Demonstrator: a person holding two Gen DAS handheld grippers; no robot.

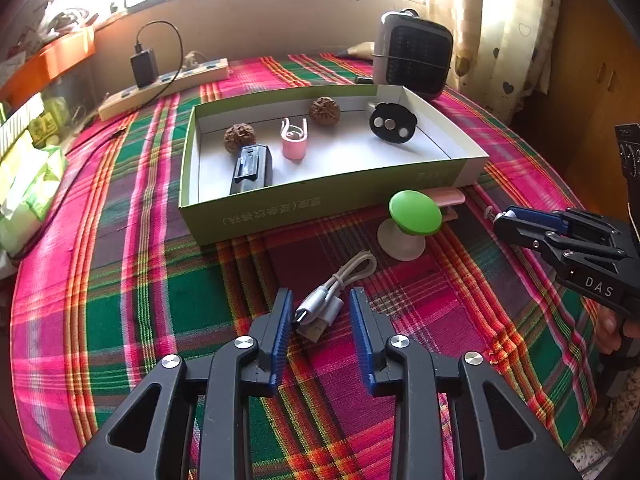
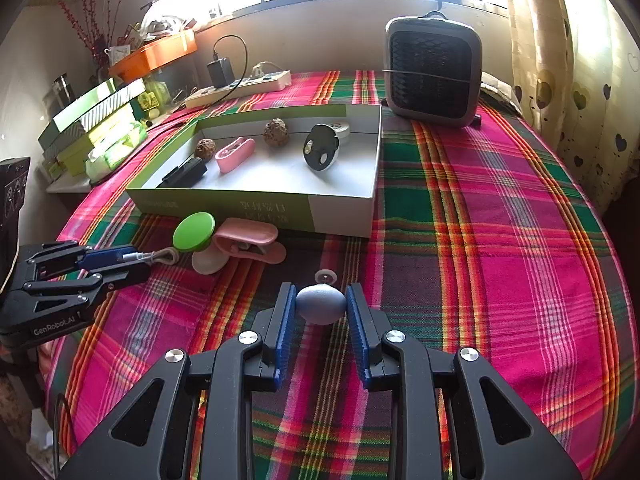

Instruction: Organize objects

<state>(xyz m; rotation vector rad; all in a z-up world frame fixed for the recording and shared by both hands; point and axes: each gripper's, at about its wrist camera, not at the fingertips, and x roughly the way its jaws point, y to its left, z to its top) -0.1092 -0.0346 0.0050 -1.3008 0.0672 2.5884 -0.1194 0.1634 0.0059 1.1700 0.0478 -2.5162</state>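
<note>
A short white USB cable [image 1: 354, 269] lies on the plaid cloth between the fingers of my left gripper [image 1: 321, 294], which stands open with a gap on either side of the plugs. My right gripper [image 2: 320, 288] is shut on a pale blue egg-shaped object [image 2: 321, 306] just above the cloth. A small white disc [image 2: 325, 277] lies just beyond it. The green and white box [image 1: 320, 200] holds two walnuts, a pink clip [image 1: 294, 140], a black device [image 1: 252, 168] and a black round piece [image 1: 394, 122]. In front of the box sit a green-topped holder [image 1: 414, 212] and a pink clip [image 2: 250, 240].
A grey heater [image 2: 434, 68] stands at the back right of the table. At the back left lies a power strip [image 2: 240, 88] with a black charger plugged in. Green cartons [image 2: 96, 128] are stacked off the left edge. A curtain hangs on the right.
</note>
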